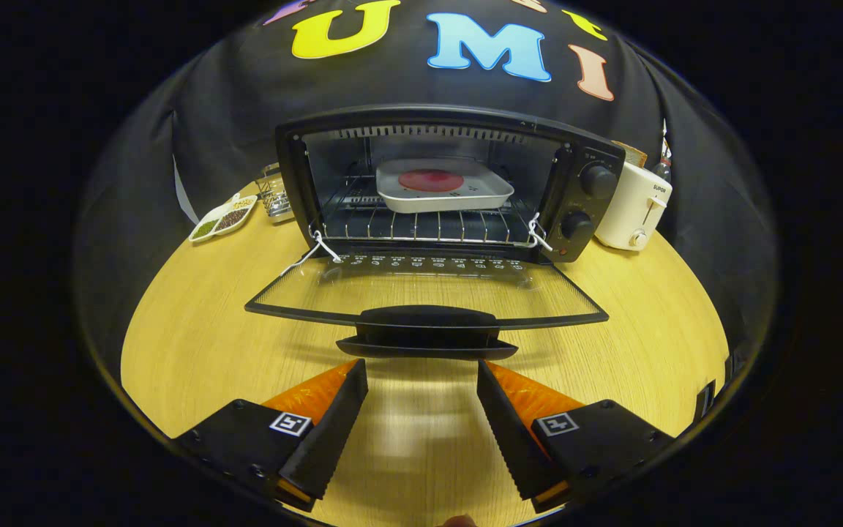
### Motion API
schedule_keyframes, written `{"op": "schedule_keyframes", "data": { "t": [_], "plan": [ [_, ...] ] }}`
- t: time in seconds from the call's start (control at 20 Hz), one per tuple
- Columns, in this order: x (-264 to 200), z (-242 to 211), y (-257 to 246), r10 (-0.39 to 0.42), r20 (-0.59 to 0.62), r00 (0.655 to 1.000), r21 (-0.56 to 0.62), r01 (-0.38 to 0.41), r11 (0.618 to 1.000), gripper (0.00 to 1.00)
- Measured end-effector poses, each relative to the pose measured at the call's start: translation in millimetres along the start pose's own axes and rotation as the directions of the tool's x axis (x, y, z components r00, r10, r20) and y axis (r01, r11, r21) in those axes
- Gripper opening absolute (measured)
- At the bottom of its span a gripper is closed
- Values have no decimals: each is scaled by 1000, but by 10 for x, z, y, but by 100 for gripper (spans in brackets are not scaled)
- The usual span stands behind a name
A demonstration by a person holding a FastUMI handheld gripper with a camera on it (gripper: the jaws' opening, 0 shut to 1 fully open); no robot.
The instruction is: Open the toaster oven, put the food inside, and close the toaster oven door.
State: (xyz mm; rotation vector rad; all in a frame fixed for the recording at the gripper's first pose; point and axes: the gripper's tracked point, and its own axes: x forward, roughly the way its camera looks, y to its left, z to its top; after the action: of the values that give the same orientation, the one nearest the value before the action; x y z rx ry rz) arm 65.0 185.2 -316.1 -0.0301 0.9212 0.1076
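The black toaster oven (pixel 582 157) stands on the wooden table with its glass door (pixel 421 289) folded down flat toward me. On the wire rack inside rests a white square tray (pixel 458 196) carrying a round red piece of food (pixel 431 180). The door's black handle (pixel 426 331) lies just ahead of my fingertips. My gripper (pixel 421 373) is open, its two black toothed fingers (pixel 334 432) spread apart over bare table with nothing between them.
A white pop-up toaster (pixel 634 208) stands right of the oven. Left of the oven sit a white divided dish of spices (pixel 222 218) and a small wire holder (pixel 273 194). White strings hang at the door hinges (pixel 538 233). The wooden table (pixel 195 337) spreads around the door.
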Motion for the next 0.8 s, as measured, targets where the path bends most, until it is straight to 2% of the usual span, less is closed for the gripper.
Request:
{"op": "schedule_keyframes", "data": {
  "t": [0.4, 0.65, 0.8],
  "plan": [
    [-250, 362, -8, -24, 143, 989, -44, 31, 999, 96],
    [-234, 653, -4, -22, 223, 975, -64, 37, 997, 97],
    [-175, 757, 41, 1, 223, 975, -41, 9, 999, 97]
  ]
}}
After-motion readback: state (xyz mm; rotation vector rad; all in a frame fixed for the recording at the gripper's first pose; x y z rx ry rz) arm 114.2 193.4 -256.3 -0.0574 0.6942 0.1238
